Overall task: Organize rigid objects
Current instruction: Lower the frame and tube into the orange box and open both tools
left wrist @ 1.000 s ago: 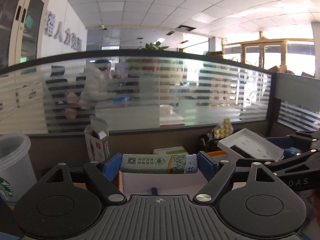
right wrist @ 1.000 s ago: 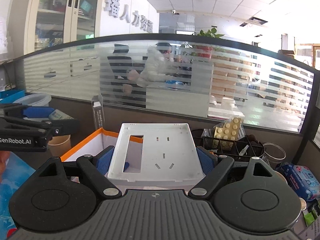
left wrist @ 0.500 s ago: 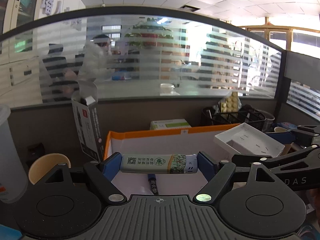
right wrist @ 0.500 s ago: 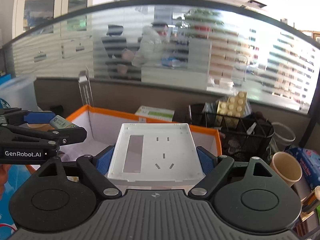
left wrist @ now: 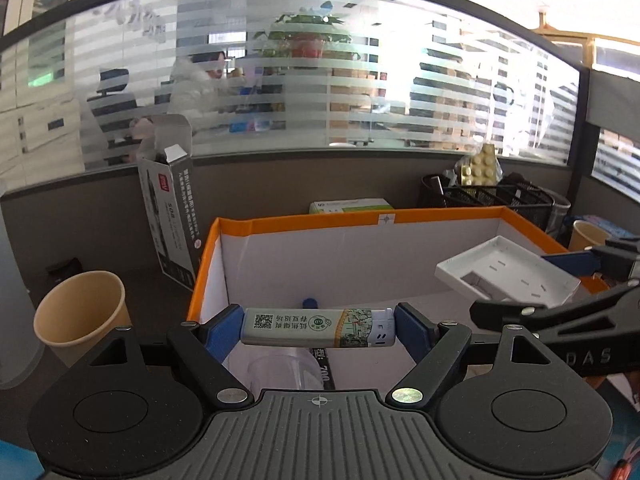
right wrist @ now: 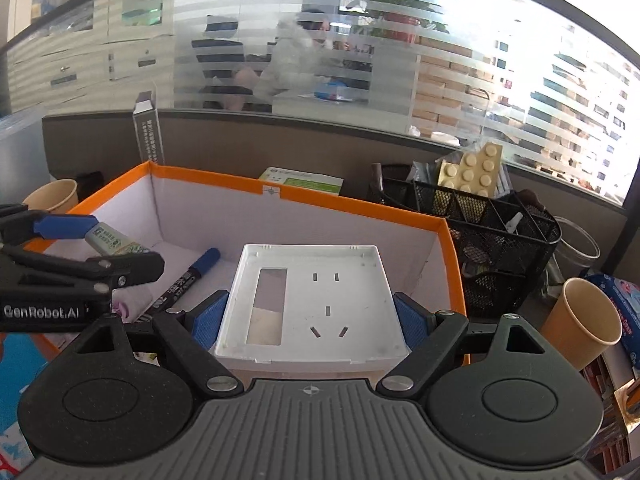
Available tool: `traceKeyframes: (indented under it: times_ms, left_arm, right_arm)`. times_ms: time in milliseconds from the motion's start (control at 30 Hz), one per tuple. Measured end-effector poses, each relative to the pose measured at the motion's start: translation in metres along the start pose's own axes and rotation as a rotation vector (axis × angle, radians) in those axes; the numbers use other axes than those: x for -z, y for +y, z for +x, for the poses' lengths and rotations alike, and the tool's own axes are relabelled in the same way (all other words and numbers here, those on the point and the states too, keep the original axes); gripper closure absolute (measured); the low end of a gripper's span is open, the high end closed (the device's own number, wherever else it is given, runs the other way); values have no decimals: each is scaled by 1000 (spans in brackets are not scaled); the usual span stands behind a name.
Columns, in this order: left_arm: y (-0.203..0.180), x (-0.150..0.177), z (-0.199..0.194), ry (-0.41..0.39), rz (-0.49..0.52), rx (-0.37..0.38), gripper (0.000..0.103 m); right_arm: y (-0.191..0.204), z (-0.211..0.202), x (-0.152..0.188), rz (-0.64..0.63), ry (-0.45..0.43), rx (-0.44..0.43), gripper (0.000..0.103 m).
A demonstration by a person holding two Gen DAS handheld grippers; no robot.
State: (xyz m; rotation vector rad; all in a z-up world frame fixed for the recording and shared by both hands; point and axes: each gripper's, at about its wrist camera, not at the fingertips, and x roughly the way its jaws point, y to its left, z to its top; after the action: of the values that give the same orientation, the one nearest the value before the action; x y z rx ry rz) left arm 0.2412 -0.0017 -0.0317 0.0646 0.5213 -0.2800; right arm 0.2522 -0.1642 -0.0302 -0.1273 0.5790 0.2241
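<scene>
Frosted, striped glass partitions [left wrist: 360, 92] back a cluttered grey table [left wrist: 132, 280], and behind the glass a seated person in pale clothing shows dimly. One orange-rimmed white cardboard box [right wrist: 304, 200] stands open in the middle of the table. The left tongs [left wrist: 320, 330] grip one grey lighter with a green printed label [left wrist: 318, 328] endwise between their blue pads, holding it level above the box's near left part. The right tongs [right wrist: 308, 322] clamp one white plastic wall-socket cover plate [right wrist: 316, 300] by its two side edges, and it hangs above the box's right half. On the box floor lies one blue-capped black marker pen [right wrist: 188, 280]; a clear plastic cup [left wrist: 280, 368] shows beneath the lighter in the left view. Two tan paper cups stand outside the box, one to the left [left wrist: 80, 312] and one to the right [right wrist: 588, 316]. One tall opened grey carton [left wrist: 170, 216] leans at the box's far left corner, one green-and-white flat packet [right wrist: 304, 180] lies behind the far wall, and one black mesh desk organiser [right wrist: 480, 232] holding one yellow studded building plate [right wrist: 472, 172] sits to the right.
</scene>
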Motion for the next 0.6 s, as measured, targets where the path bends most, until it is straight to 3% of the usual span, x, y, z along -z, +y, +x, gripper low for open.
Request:
traceKeyframes:
  times_ms: [300,400,600]
  left_arm:
    - [-3,0,1,11,-4,-10,18]
    - [-1,-3,-10,-6,-22,-31,9]
    - [0,-13,-41,-62,-33,-42,7]
  right_arm:
    - [-2,0,1,3,18,20,15]
    - [-1,-9,-2,-8,4,24,15]
    - [3,-39,-12,-11,-52,30,14]
